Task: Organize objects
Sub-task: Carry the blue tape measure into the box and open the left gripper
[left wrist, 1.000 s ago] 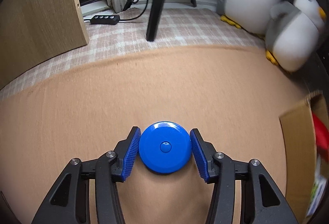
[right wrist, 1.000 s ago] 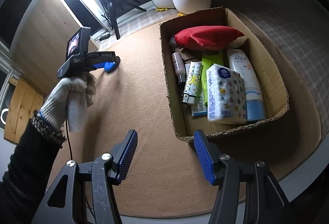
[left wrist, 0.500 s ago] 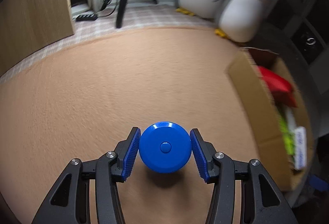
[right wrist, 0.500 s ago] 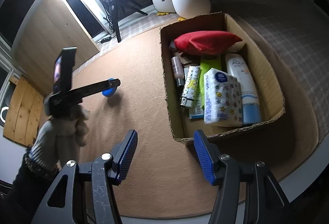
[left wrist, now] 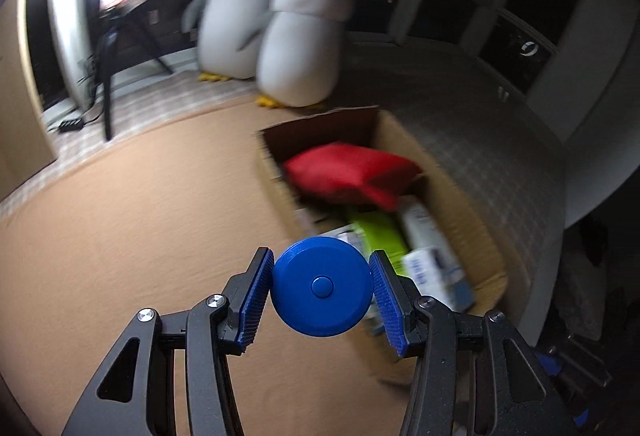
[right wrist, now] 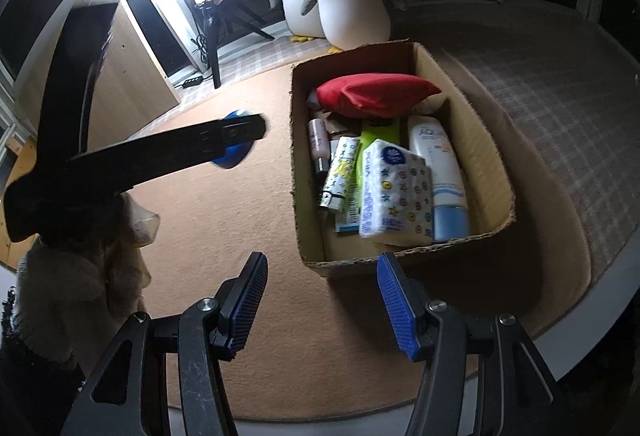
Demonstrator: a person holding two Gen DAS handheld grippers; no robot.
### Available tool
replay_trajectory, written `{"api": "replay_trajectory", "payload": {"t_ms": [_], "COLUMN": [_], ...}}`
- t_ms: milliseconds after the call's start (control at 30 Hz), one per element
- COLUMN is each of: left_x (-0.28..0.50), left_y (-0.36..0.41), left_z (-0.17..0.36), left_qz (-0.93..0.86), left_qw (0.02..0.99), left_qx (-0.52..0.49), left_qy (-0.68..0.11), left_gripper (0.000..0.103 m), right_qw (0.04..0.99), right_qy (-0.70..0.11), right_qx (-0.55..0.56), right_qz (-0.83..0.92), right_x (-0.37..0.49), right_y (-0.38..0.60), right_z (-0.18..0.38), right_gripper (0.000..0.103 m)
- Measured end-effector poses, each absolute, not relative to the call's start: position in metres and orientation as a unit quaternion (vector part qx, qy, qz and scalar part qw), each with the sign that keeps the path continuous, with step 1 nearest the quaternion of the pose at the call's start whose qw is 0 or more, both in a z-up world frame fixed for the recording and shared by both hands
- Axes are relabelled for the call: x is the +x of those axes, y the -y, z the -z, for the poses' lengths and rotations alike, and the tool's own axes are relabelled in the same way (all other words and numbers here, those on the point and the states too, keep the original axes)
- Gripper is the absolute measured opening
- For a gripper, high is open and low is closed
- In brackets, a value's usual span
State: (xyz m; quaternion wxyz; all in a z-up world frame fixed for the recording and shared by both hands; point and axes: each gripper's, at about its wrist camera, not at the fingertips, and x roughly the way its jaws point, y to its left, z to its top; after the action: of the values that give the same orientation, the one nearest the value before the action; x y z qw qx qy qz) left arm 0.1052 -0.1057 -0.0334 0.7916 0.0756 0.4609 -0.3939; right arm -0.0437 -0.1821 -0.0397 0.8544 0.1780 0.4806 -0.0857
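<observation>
Left hand-held gripper (left wrist: 322, 288) grips blue round case (left wrist: 322, 286) | right hand-held gripper (right wrist: 320, 300) open, empty | box (right wrist: 488, 160) bottle (right wrist: 438, 172) reads "AQUA"

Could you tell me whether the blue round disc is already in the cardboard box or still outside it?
Outside. The blue disc is clamped between the left gripper pads, held above the carpet beside the cardboard box.
</observation>
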Motion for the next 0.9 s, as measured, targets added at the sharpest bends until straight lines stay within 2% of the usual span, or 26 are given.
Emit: {"api": "replay_trajectory", "payload": {"t_ms": [400, 900], "left_x": [0.088, 0.090], "left_y": [0.163, 0.167], "left_z": [0.041, 0.039], "left_qz": [0.422, 0.426], "left_qw": [0.772, 0.769], "left_qx": [0.097, 0.091], "left_qy": [-0.466, -0.468], "left_gripper": [0.053, 0.054], "right_qw": [0.857, 0.853], "right_qy": [-0.475, -0.478], "right_qx": [0.169, 0.176], "right_qz": [0.106, 0.113], "right_x": [-0.056, -0.061], "right_y": [0.192, 0.198], "right_z": [0.038, 0.039], "right_gripper": [0.053, 0.053]}}
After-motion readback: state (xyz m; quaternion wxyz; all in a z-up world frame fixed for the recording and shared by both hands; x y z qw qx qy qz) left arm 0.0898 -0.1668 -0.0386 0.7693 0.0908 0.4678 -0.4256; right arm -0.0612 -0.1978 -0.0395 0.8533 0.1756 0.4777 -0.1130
